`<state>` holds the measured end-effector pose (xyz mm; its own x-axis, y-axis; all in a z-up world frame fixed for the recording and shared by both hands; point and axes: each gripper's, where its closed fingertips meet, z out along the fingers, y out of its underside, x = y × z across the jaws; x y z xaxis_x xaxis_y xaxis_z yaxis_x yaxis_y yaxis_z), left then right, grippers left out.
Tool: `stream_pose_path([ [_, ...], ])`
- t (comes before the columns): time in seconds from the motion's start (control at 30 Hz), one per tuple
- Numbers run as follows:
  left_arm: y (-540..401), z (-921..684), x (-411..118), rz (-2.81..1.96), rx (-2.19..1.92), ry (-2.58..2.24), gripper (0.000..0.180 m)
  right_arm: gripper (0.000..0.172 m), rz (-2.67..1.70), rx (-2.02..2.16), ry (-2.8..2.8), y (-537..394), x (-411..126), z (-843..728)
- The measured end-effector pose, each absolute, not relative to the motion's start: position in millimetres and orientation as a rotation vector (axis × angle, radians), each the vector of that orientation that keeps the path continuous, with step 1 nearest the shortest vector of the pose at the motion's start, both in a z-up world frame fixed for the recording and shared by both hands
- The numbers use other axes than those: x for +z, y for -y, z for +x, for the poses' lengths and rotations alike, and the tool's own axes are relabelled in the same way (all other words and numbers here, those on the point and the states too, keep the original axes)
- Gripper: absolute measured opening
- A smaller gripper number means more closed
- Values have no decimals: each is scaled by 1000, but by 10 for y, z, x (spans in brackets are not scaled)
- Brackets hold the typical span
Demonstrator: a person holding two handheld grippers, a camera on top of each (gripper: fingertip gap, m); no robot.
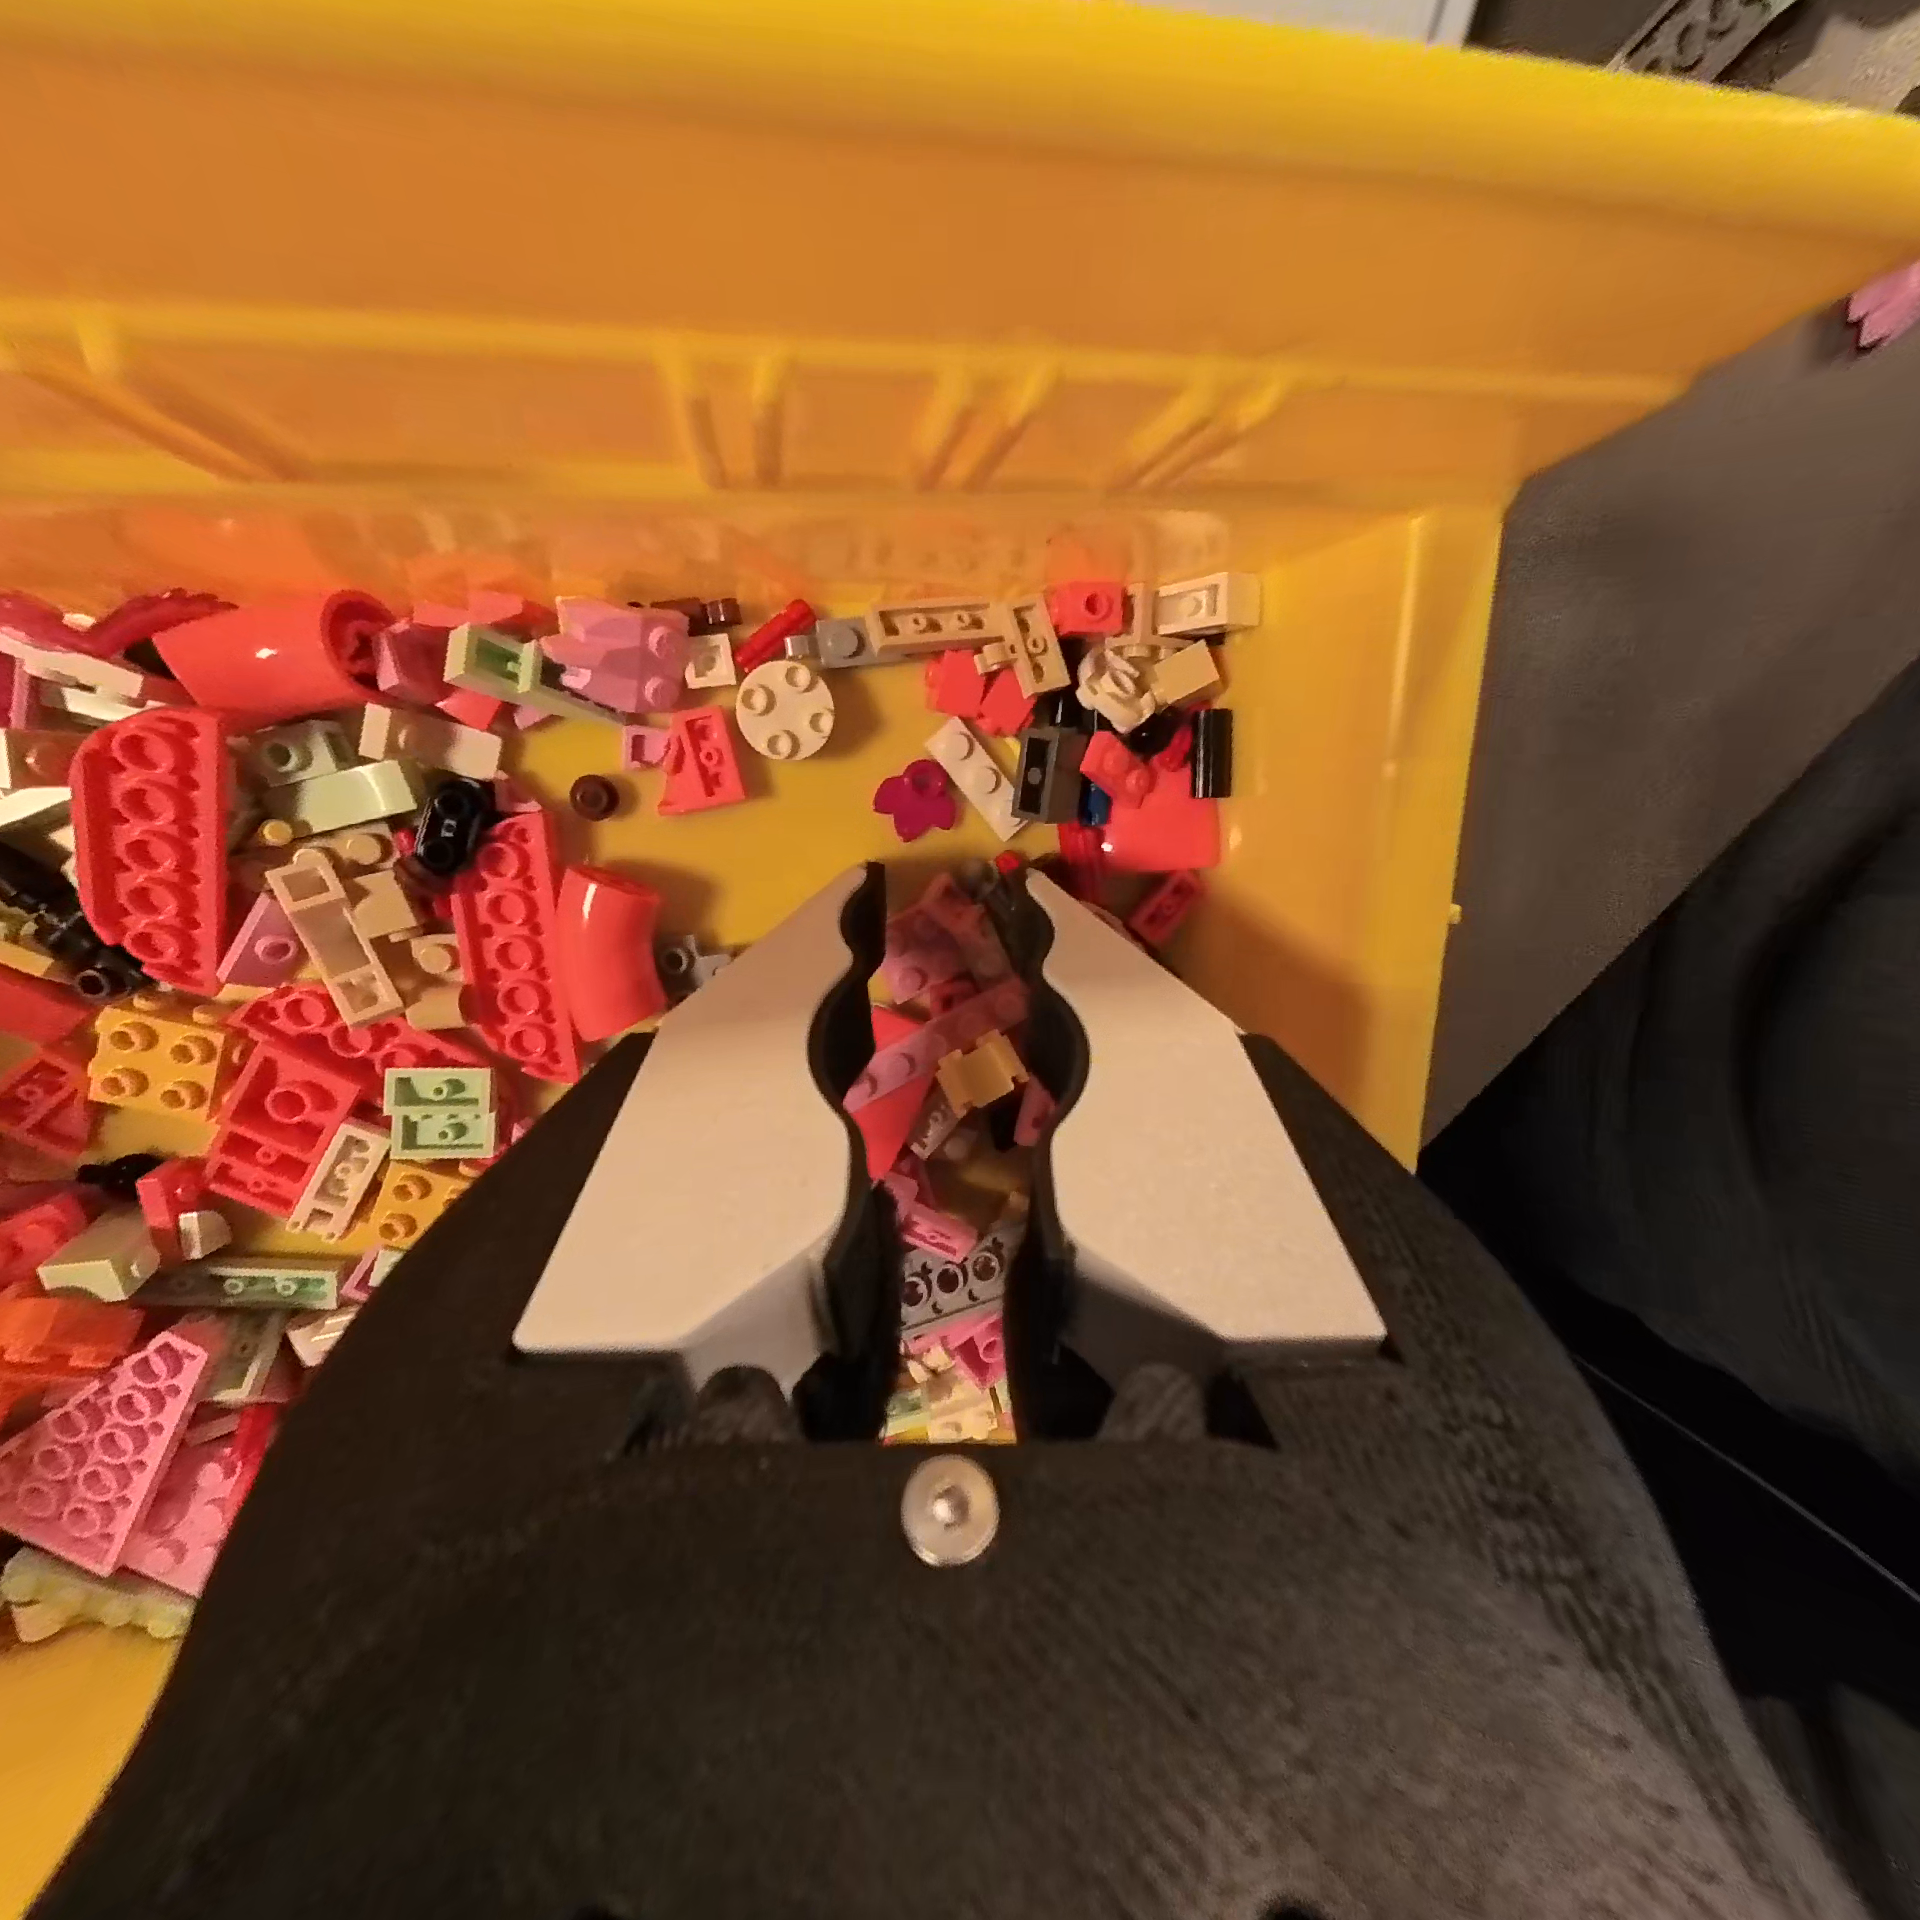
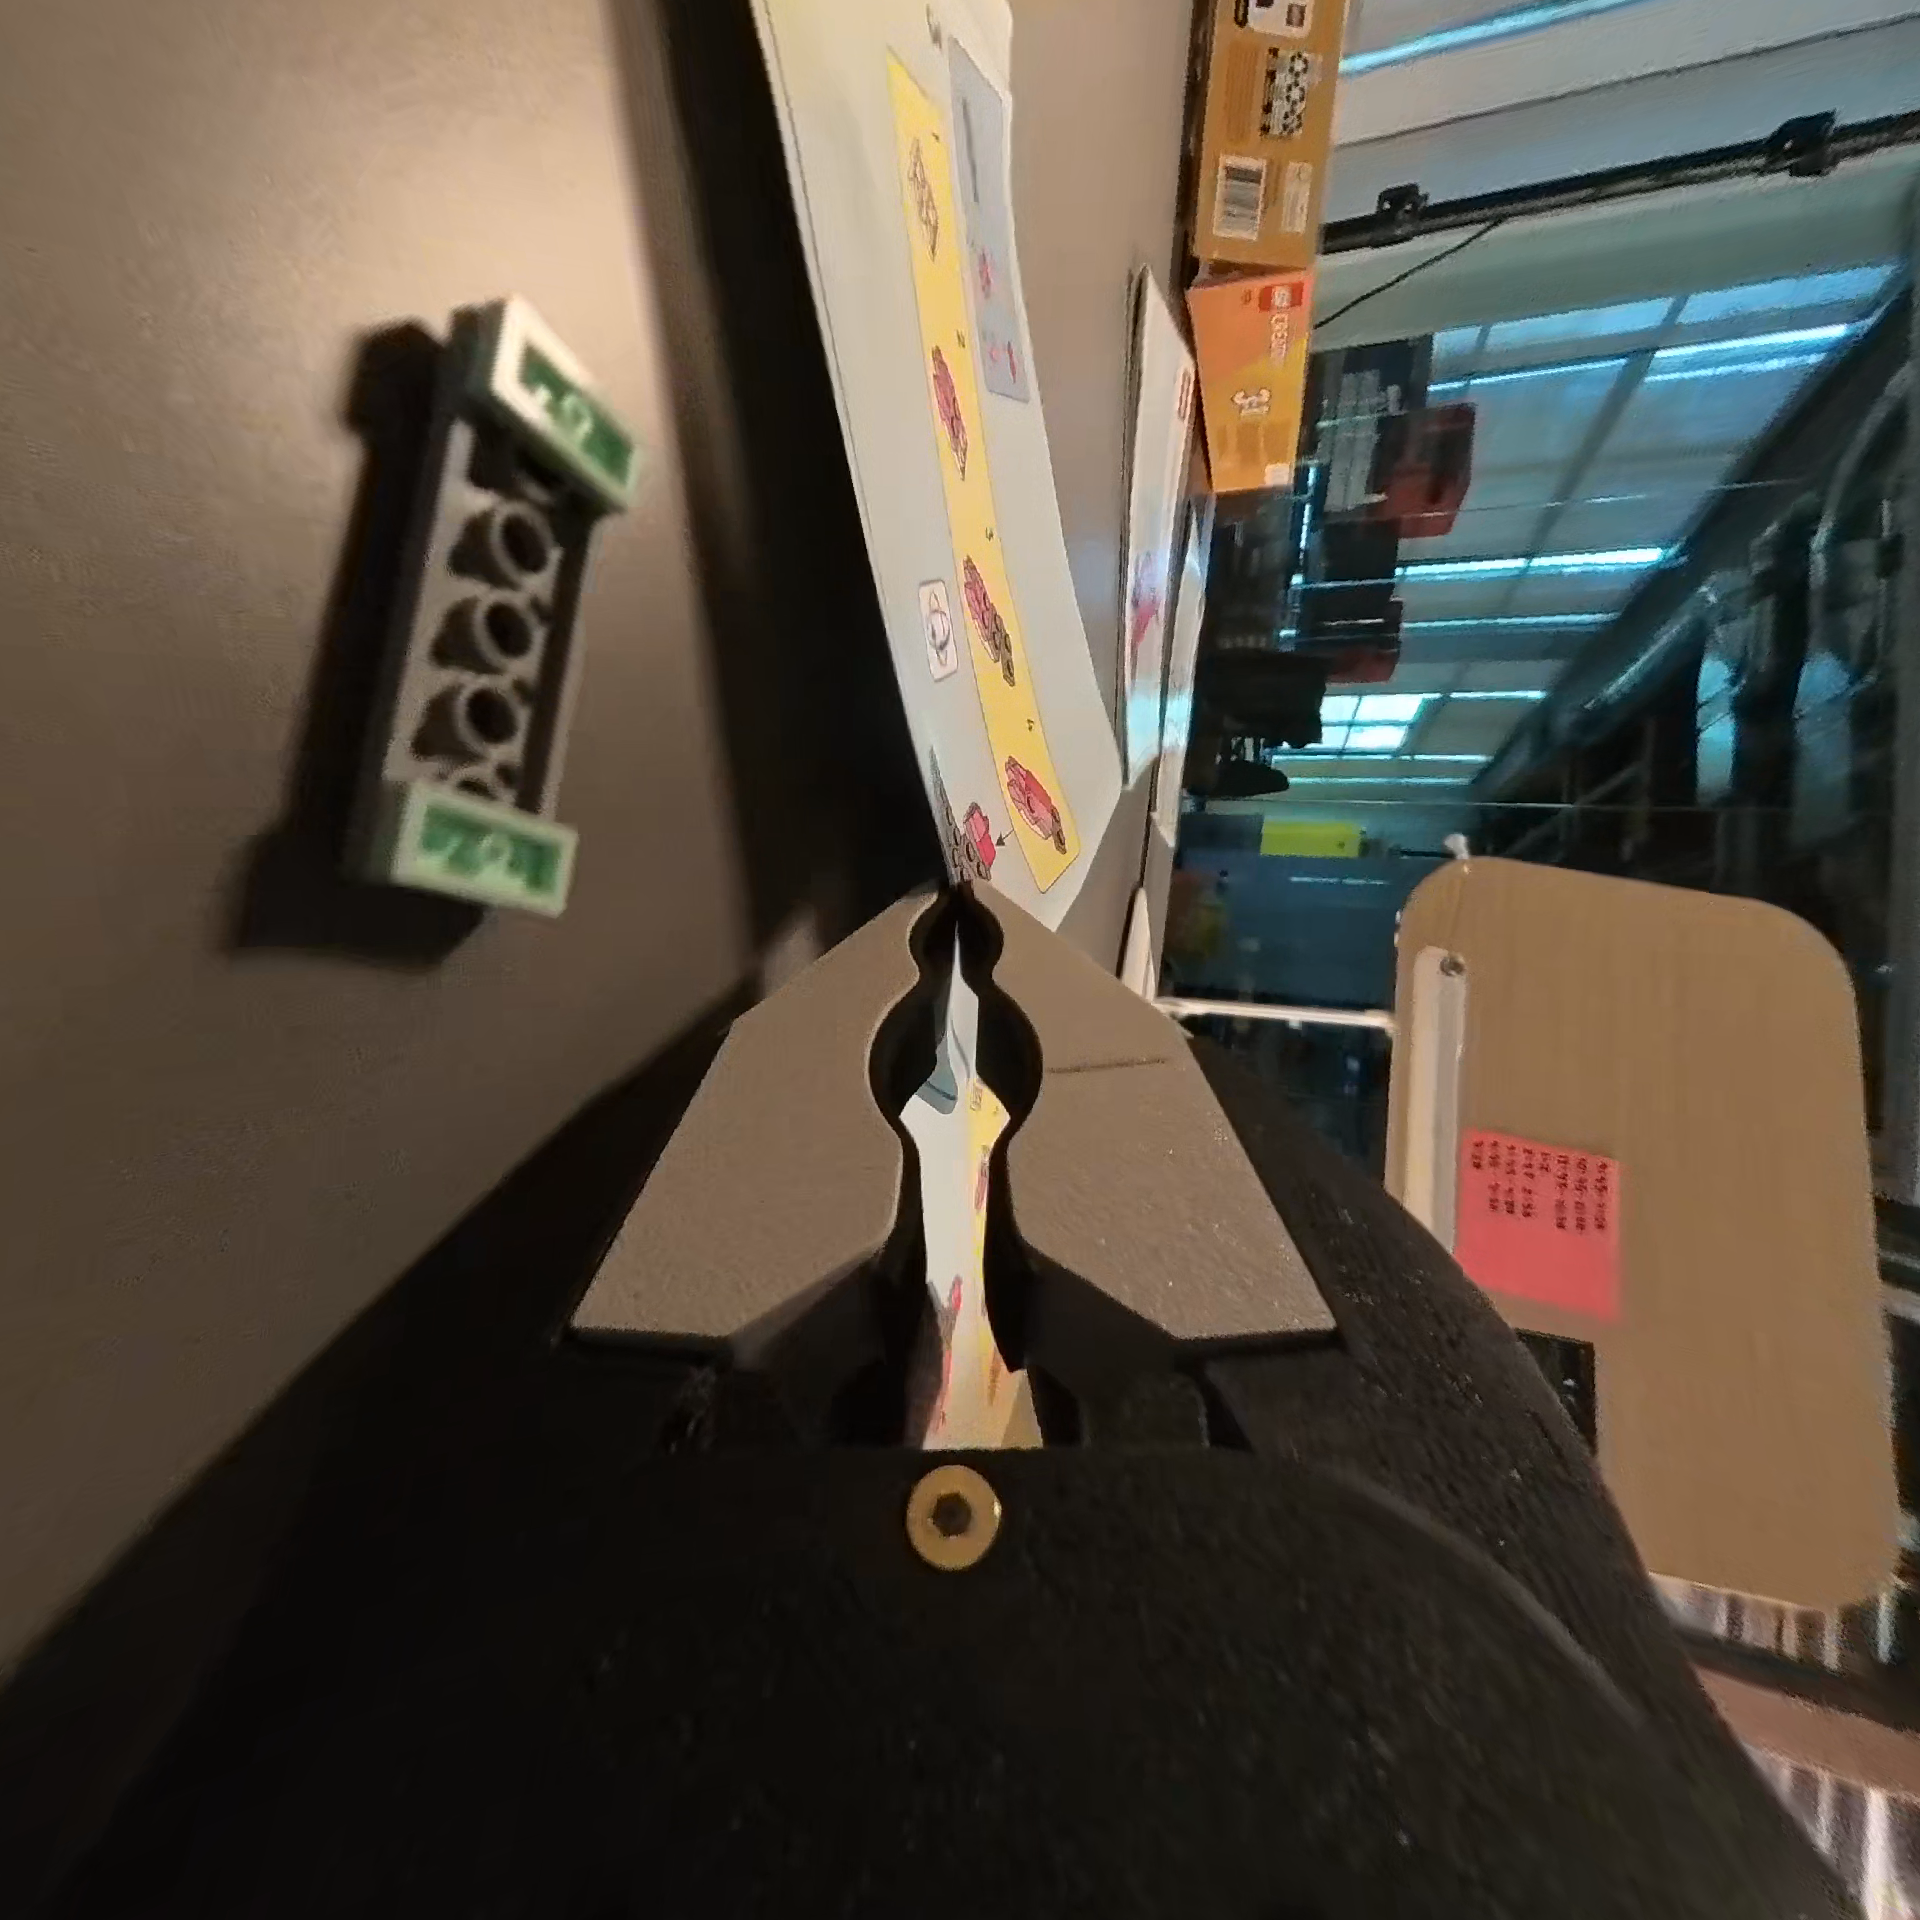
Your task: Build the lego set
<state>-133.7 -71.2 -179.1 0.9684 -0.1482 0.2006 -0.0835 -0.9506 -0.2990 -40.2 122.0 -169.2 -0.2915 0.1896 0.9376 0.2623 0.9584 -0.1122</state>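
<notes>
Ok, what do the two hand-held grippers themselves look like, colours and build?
Both match: the left hand-held gripper and right hand-held gripper have a textured black body, two pale wedge-shaped fingers with wavy, scalloped black inner pads, and one round metal screw centred below the fingers. No cables or sleeves show.

Left hand-held gripper: pointed steeply downward; white fingers parted by a narrow gap, nothing pressed between the pads; right hand-held gripper: rolled onto its side; fingertips closed together, pinching a thin sheet edge-on.
</notes>
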Motion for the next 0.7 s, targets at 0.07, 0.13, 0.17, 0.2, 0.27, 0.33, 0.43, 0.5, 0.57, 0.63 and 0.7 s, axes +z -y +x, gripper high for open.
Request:
stream_pose_path([
  [0.07,713,-1337,-1792,-2825,-319,-167,22,0,-310,-60,1874,-1226,-1701,-346],
  [0.13,712,-1336,-1791,-2824,-321,-164,22,0,-293,-44,1881,-1223,-1712,-322],
  [0.17,712,-1336,-1791,-2823,-322,-162,22,0,-297,-34,1885,-1224,-1717,-322],
  [0.2,712,-1337,-1791,-2822,-324,-160,22,0,-302,-23,1892,-1222,-1725,-322],
  [0.27,713,-1335,-1790,-2820,-329,-153,21,0,-303,-8,1894,-1218,-1732,-322],
  [0.33,714,-1333,-1788,-2820,-335,-146,22,0,-307,3,1895,-1214,-1737,-322],
  [0.43,693,-1366,-1772,-2813,-291,-141,29,0,-310,26,1898,-1209,-1742,-322],
  [0.5,654,-1410,-1719,-2777,-257,-118,31,0,-323,54,1901,-1208,-1742,-319],
  [0.57,587,-1445,-1615,-2704,-263,-64,32,3,-336,109,1907,-1191,-1733,-303],
  [0.63,520,-1497,-1500,-2623,-279,11,33,13,-329,190,1898,-1161,-1688,-266],
  [0.7,479,-1545,-1426,-2569,-307,84,33,26,-324,294,1862,-1137,-1597,-215],
])
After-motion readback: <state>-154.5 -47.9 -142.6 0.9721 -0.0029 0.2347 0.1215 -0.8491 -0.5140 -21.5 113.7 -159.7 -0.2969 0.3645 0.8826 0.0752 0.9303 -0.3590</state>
